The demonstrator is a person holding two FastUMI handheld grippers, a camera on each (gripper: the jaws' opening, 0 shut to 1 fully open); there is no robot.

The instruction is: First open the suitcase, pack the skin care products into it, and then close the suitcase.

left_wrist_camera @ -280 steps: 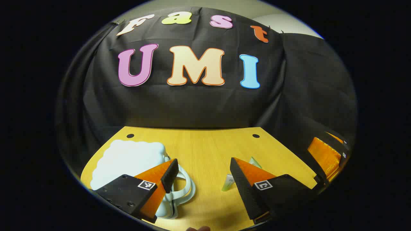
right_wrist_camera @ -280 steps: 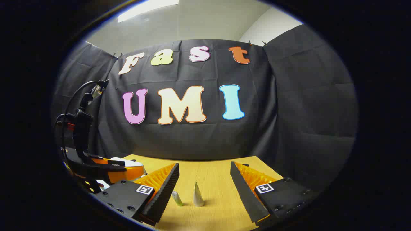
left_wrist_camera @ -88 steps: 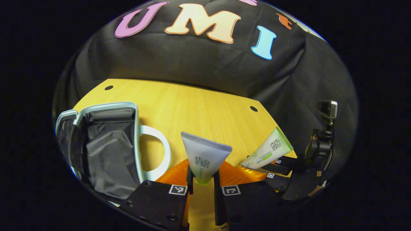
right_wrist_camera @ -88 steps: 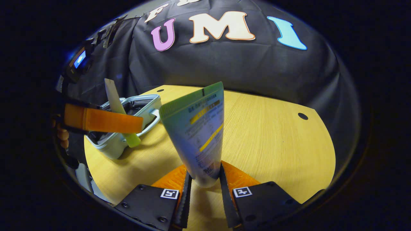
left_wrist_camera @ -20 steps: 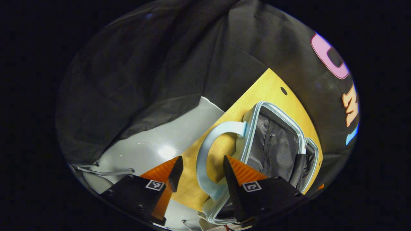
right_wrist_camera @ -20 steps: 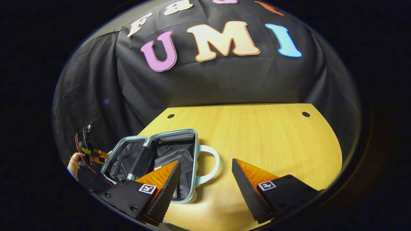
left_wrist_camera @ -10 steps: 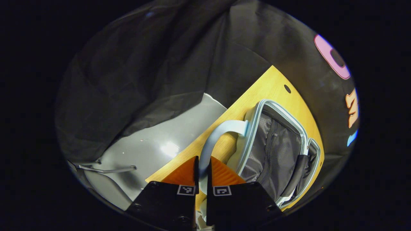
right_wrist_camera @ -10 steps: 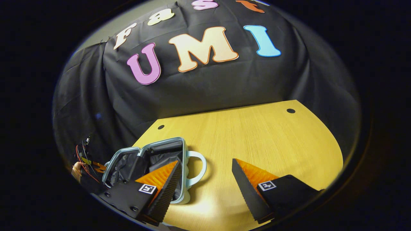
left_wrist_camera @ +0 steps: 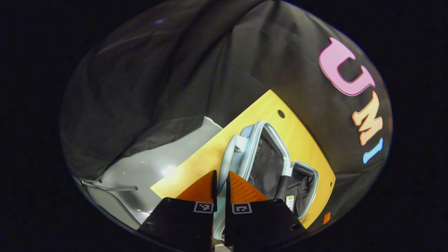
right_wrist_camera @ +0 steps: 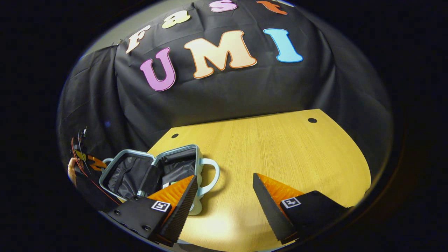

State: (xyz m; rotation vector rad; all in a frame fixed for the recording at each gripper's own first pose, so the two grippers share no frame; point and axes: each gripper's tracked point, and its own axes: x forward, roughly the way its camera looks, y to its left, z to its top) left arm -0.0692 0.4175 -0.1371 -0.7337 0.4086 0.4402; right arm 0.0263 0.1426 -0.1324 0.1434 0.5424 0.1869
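The suitcase (right_wrist_camera: 154, 168), a small pale-blue case with a dark lining, sits open at the left edge of the yellow table (right_wrist_camera: 280, 154), its two halves spread and a white-labelled item (left_wrist_camera: 290, 202) showing in the lining in the left gripper view. In that view the left gripper (left_wrist_camera: 221, 185) points down and across the case from the table's edge, its orange fingers (left_wrist_camera: 199, 189) drawn together and pinching the pale handle (left_wrist_camera: 227, 157) of one half, which runs up from between them as a curved strap to the shell. The grey floor (left_wrist_camera: 150, 171) lies beyond the table edge to the left. In the right gripper view the right gripper (right_wrist_camera: 224, 196) hangs low over the table's near side, tilted slightly down, its fingers spread wide with bare wood between them; its left finger overlaps the corner of the case, and whether it touches cannot be told. At the far left of that view a hand (right_wrist_camera: 71, 169) with red wires by it shows beside the case
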